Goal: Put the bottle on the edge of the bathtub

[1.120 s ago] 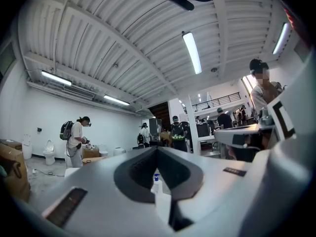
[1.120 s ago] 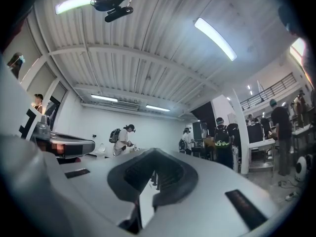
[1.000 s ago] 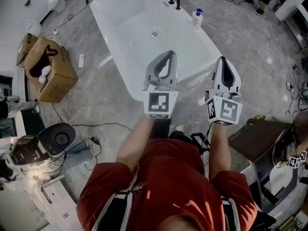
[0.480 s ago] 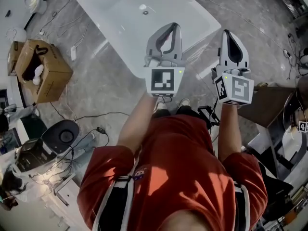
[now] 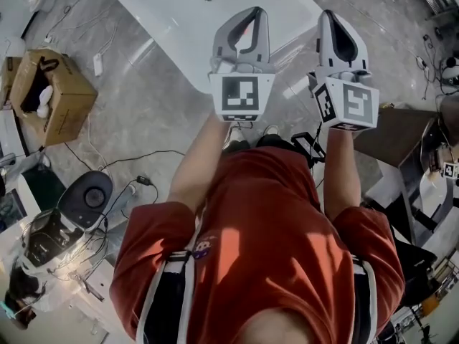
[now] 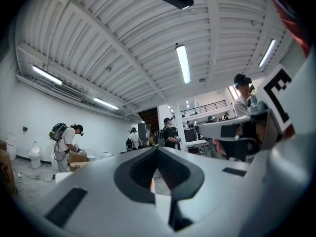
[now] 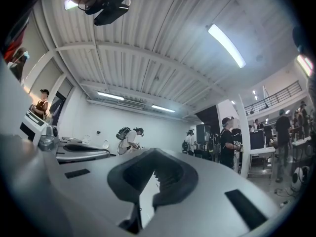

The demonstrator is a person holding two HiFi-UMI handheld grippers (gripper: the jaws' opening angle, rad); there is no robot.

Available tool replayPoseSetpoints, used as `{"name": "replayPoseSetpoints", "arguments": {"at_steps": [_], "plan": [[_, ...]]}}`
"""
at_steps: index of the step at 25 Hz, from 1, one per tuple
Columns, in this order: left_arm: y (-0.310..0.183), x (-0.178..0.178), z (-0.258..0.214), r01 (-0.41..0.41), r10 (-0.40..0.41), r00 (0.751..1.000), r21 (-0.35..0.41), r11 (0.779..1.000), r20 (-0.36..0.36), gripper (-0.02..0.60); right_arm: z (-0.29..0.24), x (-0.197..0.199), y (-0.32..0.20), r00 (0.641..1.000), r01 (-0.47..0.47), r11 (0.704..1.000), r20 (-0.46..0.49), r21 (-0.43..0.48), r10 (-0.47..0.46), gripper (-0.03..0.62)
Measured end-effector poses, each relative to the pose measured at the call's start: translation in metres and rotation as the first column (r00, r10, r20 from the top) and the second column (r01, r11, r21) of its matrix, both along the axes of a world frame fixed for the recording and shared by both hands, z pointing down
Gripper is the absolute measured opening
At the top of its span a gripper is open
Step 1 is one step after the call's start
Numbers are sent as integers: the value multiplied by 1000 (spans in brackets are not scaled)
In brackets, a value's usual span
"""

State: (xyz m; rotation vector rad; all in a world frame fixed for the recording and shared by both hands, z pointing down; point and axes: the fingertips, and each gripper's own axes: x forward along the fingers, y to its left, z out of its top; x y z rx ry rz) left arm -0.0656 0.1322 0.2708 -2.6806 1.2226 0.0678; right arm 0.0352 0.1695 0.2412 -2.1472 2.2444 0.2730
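Observation:
The white bathtub (image 5: 179, 27) fills the top of the head view; only its near end shows, and no bottle is in sight in any view. Both grippers are held up in front of the person in the red shirt, pointing about level over the tub's near end. My left gripper (image 5: 252, 13) has its jaws together with nothing between them; in the left gripper view (image 6: 157, 148) its tips meet against the ceiling and far hall. To its right, my right gripper (image 5: 331, 14) is likewise shut and empty, as its own view (image 7: 157, 151) confirms.
A cardboard box (image 5: 46, 95) stands on the marble floor at the left, a round grey device (image 5: 90, 196) below it, with cables (image 5: 143, 156) trailing between. Dark furniture (image 5: 401, 131) sits at the right. Several people stand far off, one with a backpack (image 6: 64, 142).
The bathtub has slid toward the picture's top and the bottle on its far rim has left the frame. Both grippers have risen higher and stay shut.

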Motion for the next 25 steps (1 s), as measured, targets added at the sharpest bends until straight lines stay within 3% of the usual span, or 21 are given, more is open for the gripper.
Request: {"name": "replayPoseSetpoints", "arguments": {"at_steps": [10, 15, 25], "plan": [[0, 5, 0, 0, 0, 1000, -9, 1000, -22, 17, 0, 11, -1, 1000, -11, 1000, -23, -20, 10, 11], [26, 29, -3, 4, -4, 1000, 1, 1000, -24, 17, -2, 37, 27, 1000, -12, 1000, -27, -15, 12, 12], [-1, 18, -1, -12, 12, 1000, -5, 1000, -23, 17, -4, 28, 0, 998, -28, 999, -51, -29, 27, 11]]}}
